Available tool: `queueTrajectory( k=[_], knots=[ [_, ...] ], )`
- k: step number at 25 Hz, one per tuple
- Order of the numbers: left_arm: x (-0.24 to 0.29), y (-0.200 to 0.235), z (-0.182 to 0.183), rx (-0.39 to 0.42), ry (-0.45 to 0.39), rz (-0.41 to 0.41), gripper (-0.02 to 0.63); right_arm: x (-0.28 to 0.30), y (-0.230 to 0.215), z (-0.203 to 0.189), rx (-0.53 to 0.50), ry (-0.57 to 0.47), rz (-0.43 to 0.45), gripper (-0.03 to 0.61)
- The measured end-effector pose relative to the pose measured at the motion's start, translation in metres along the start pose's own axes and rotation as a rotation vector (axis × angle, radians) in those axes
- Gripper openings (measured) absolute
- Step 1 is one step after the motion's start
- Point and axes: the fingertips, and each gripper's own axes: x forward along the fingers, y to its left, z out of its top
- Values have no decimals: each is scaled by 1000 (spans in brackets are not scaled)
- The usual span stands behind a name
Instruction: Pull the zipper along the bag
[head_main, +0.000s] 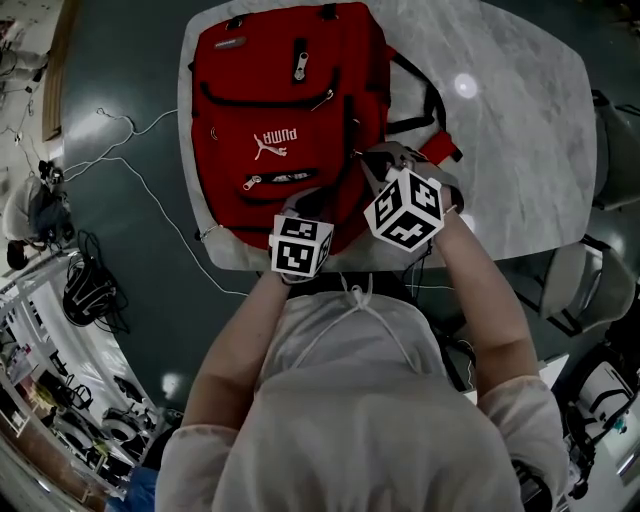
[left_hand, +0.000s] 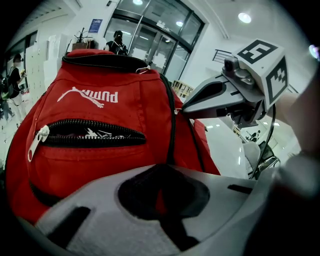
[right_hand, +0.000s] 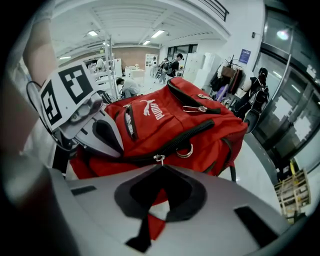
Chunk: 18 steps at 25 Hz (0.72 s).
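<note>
The red bag (head_main: 270, 100) lies flat on the marble table (head_main: 520, 130), filling the table's 10 o'clock part, with its bottom edge towards me at 6 o'clock. Its black straps (head_main: 425, 95) spill out at the bag's 3 o'clock side. Both my tools work at the near end of the bag, close together.

My left gripper (head_main: 305, 200) sits at the bag's 6 o'clock edge. In the left gripper view its jaws are pressed together, and a sliver of red cloth shows in the gap between them, so it is pinching the bag's fabric (left_hand: 160, 167). Beyond it, towards 11 o'clock, the front pocket (left_hand: 95, 134) gapes, its black teeth parted.

My right gripper (head_main: 368, 160) is at the bag's 4 o'clock corner, just beside the left one. The long black zipper (right_hand: 195, 134) runs along the side of the bag from my jaws out towards 2 o'clock. A small metal ring (right_hand: 184, 156) hangs from the bag just past the jaw tips. The jaws (right_hand: 160, 167) are closed, and a red strip is caught between them. The metal zipper pull (right_hand: 159, 159) stands right at their tip. I think the pull is what I am pinching, but the jaws hide the contact itself, so I cannot be sure. At 9 o'clock in this view the left gripper (right_hand: 120, 150) rests against the bag's red fabric.
</note>
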Motion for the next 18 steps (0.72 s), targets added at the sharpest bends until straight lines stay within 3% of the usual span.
queueTrajectory(
  k=[18],
  knots=[
    [2, 1, -1, 1, -15, 19, 20, -11, -49, 26, -66, -50, -106, 26]
  ],
)
